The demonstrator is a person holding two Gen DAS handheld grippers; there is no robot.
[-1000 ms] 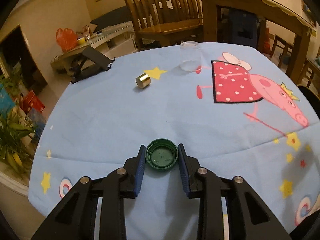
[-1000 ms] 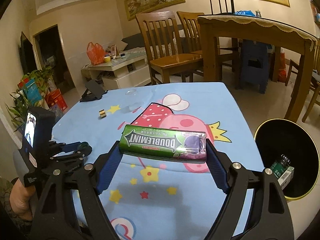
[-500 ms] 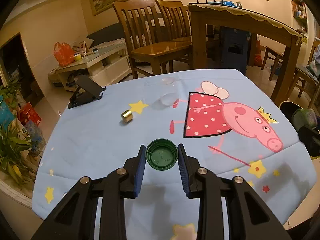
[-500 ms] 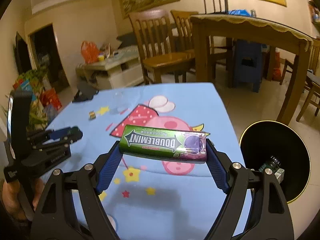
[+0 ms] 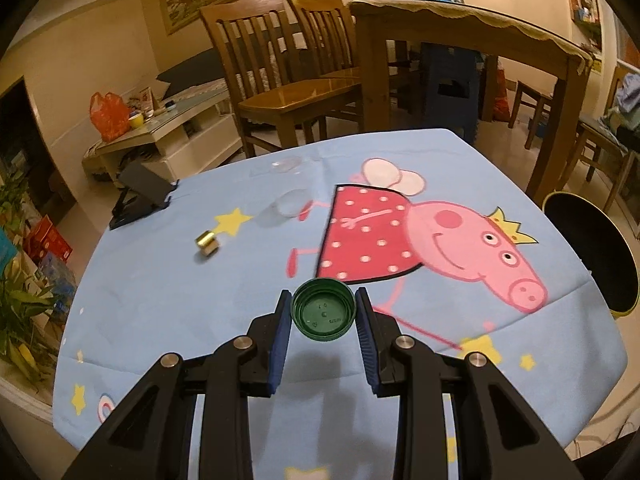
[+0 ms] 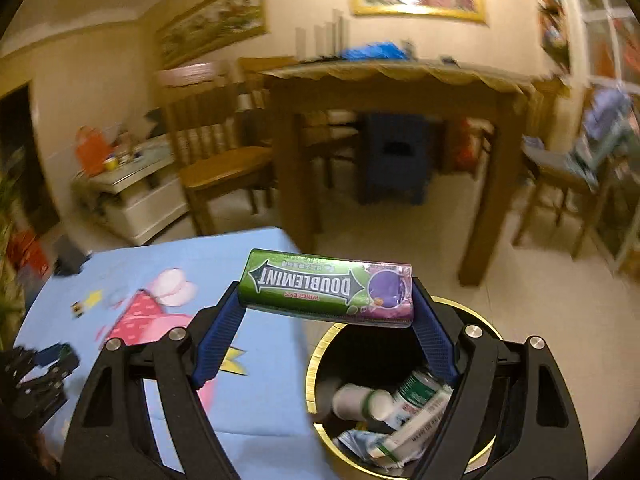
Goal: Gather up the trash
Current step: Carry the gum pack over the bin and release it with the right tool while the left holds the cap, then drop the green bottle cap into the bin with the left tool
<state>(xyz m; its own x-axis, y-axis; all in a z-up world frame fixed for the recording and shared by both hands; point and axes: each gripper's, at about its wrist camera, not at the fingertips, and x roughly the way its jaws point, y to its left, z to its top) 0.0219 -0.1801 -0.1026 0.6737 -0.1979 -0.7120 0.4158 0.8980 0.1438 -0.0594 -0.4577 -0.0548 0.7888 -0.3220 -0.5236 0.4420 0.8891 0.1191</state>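
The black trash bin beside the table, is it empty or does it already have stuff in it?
Not empty. In the right wrist view the trash bin already holds a white bottle and crumpled packaging, though it looks far from full.

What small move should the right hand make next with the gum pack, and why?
Probably open the right tool and drop the gum pack. It is clamped by its ends above the black bin beside the table, and other trash already lies inside.
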